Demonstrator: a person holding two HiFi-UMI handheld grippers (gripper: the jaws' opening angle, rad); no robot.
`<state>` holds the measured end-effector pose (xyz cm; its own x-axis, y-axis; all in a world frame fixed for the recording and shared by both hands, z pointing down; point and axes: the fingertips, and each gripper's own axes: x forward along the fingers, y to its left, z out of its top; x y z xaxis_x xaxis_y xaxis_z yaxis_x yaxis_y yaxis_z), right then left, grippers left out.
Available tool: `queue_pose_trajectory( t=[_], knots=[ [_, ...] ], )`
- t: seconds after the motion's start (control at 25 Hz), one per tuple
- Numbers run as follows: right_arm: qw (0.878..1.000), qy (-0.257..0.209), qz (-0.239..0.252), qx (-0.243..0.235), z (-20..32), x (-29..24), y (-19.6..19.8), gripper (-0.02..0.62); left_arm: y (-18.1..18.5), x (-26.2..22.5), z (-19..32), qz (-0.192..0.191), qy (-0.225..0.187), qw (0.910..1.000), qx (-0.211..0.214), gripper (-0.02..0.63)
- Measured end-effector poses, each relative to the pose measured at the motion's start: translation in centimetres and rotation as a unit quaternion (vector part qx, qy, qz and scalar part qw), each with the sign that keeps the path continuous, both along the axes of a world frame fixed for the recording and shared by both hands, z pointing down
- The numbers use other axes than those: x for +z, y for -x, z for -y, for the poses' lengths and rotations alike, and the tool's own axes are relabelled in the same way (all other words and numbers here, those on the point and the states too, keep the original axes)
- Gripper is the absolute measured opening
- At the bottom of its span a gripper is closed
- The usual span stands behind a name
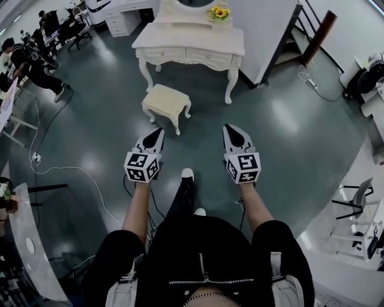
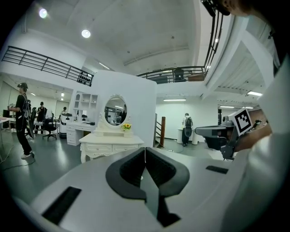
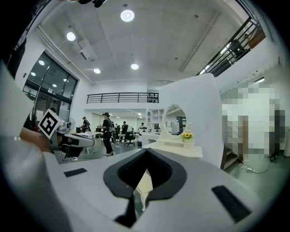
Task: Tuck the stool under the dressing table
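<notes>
A cream upholstered stool (image 1: 167, 102) with curved white legs stands on the dark floor in front of the white dressing table (image 1: 186, 43), outside it and slightly left of its middle. The table carries an oval mirror (image 2: 115, 110) and a small pot of yellow flowers (image 1: 219, 12). My left gripper (image 1: 159, 130) hovers just short of the stool's near edge, jaws shut and empty. To its right, my right gripper (image 1: 228, 127) is level with it, also shut with nothing held. The dressing table (image 2: 111, 145) shows ahead past the shut left gripper (image 2: 145, 149). The shut right gripper (image 3: 146, 150) faces the table (image 3: 181, 148).
A white partition wall (image 1: 264, 30) backs the dressing table, with stairs (image 1: 303, 36) and a floor cable (image 1: 312, 81) to its right. People (image 1: 33, 63) and office chairs are at the far left. A cable (image 1: 78, 174) crosses the floor left of me. A glass table (image 1: 27, 246) stands at lower left.
</notes>
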<state>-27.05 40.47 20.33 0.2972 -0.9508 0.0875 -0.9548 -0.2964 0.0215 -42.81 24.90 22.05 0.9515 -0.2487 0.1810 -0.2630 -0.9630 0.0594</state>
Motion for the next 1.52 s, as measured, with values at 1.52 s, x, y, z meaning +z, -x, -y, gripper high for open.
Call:
queue_pose_trajectory(
  t=[1.52],
  knots=[
    [1.0, 0.009, 0.012, 0.008, 28.3, -0.3, -28.2, 0.005, -30.7, 0.2, 27.7, 0.016, 0.01, 0.9995, 0.026, 0.021]
  ],
)
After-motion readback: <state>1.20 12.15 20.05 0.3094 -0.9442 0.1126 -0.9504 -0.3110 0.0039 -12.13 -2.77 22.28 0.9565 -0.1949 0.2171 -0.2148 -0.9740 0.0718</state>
